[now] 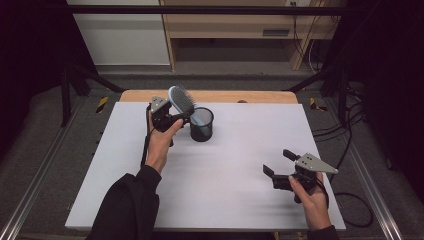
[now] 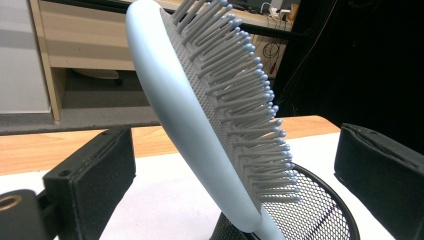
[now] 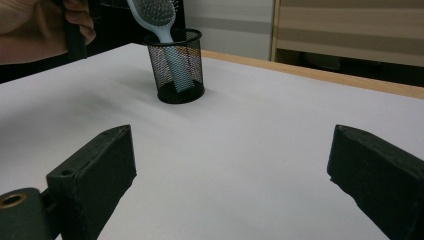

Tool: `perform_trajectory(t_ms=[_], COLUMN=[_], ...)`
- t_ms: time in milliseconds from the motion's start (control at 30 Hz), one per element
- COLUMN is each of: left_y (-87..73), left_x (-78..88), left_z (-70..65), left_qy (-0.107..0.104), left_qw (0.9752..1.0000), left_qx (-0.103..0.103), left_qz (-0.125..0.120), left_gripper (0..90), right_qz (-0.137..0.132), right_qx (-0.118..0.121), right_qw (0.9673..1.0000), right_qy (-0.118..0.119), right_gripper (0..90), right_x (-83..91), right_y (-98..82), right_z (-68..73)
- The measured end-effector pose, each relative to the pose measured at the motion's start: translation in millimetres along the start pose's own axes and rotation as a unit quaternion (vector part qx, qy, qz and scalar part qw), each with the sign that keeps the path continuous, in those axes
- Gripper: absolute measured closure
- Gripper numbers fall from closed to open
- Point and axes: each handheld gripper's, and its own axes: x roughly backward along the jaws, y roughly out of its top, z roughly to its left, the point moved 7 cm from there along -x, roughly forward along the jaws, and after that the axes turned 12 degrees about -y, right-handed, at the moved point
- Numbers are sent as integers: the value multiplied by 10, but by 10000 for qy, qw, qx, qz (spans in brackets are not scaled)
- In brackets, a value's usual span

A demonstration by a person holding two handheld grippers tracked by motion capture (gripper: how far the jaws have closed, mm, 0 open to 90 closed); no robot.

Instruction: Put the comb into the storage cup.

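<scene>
A light blue hairbrush stands handle-down in a black mesh cup at the back of the white tabletop. Its head leans out to the left over the rim, bristles facing right in the left gripper view. My left gripper is open, with the brush head between its jaws and a gap on each side of it. Down at the front right, my right gripper is open over bare tabletop with nothing between its jaws, pointing toward the cup.
A wooden strip runs along the table's far edge. Behind it stand pale wooden shelving and a white panel. Dark frame bars and cables flank the table on the right.
</scene>
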Motion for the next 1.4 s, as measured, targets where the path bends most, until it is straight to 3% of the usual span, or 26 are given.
perform_trajectory(t_ms=[133,367,833,1400], left_y=[-4,-31,-77,-131], left_x=[2,29,153,198], left_z=[-14,-46,-153,-172], left_qy=[16,72,67,134], left_qw=[10000,9998,9999,9999], left_qx=[-10,162,16,21], left_qz=[35,96,119,107], left_gripper=[30,31,30,32], right_qz=[3,9,-6,-4], right_qx=[-2,4,7,27], right_qw=[10000,10000,10000,10000], right_qy=[-2,19,84,84], right_gripper=[54,54,53,53], right_x=[1,-6,-16,-19], right_y=[-2,-3,3,-10], right_z=[-3,1,18,-5])
